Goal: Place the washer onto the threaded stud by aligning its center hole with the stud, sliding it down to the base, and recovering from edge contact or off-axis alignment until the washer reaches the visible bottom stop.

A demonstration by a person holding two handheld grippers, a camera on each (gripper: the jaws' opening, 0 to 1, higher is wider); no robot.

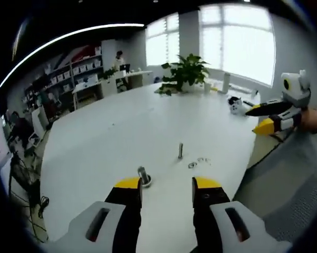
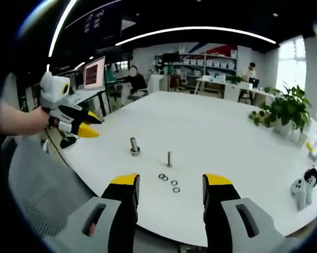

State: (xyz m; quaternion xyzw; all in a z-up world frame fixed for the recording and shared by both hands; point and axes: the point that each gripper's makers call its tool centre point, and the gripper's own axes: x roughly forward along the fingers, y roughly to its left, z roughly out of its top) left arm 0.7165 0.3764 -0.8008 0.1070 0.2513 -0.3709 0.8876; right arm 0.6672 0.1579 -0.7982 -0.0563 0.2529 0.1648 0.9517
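Both my grippers hang empty with jaws apart: the right gripper has the washers on the counter just ahead of its tips, the stud a little beyond them. The left gripper is short of the stud too. I'd pinch one washer by its rim, keep it level, and centre its hole over the stud before lowering.

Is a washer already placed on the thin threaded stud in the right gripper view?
No: the thin threaded stud stands bare on the white table, and the loose washers lie flat on it, apart from the stud.
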